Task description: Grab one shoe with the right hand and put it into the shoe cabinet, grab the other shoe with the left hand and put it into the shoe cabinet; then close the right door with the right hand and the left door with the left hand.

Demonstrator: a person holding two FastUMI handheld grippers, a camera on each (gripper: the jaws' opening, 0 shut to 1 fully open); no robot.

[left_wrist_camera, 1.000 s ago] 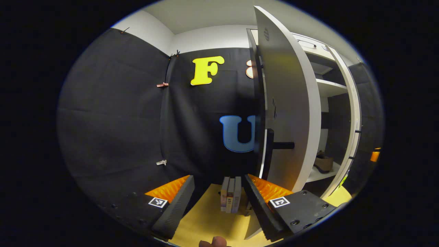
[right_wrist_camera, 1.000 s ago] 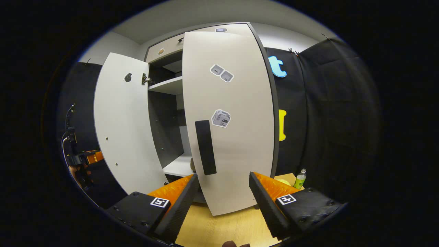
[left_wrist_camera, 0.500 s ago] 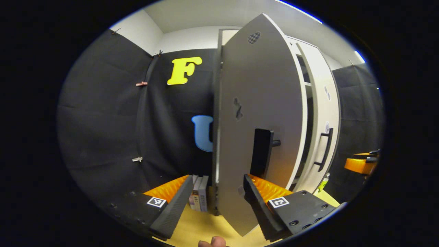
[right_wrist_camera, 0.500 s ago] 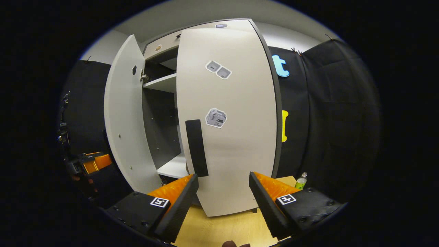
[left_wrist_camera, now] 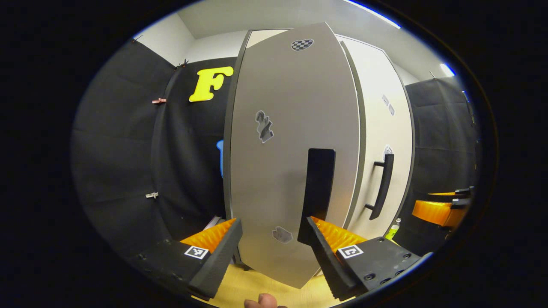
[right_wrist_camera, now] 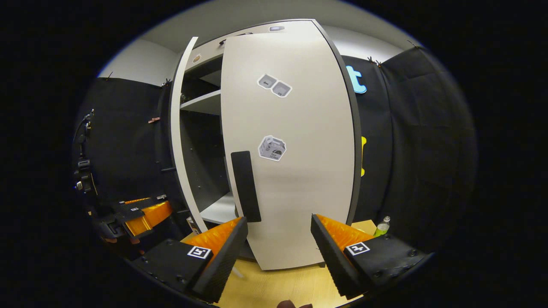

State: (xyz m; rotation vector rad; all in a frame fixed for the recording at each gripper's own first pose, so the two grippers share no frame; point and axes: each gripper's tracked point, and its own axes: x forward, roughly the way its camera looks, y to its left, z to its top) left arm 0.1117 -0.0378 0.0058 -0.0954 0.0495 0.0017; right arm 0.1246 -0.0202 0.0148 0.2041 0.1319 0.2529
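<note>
The shoe cabinet's left door (left_wrist_camera: 291,128) faces me in the left gripper view, swung most of the way to. Its black handle (left_wrist_camera: 319,188) stands just above my left gripper (left_wrist_camera: 272,252), which is open and holds nothing. In the right gripper view that left door (right_wrist_camera: 180,141) is seen edge-on and still ajar, with a shelf (right_wrist_camera: 201,102) showing in the gap. The right door (right_wrist_camera: 295,162) with its black handle (right_wrist_camera: 246,186) lies close to the cabinet front. Before it my right gripper (right_wrist_camera: 276,252) is open and empty. The doors hide the shoes.
A green bottle (right_wrist_camera: 382,226) stands on the wooden surface (right_wrist_camera: 274,282) to the right of the cabinet. My left gripper (right_wrist_camera: 137,211) appears at the lower left of the right gripper view, and my right gripper (left_wrist_camera: 441,209) at the far right of the left gripper view.
The left door has swung from wide open to nearly shut, and my left gripper has turned to face it. The right gripper has barely moved.
</note>
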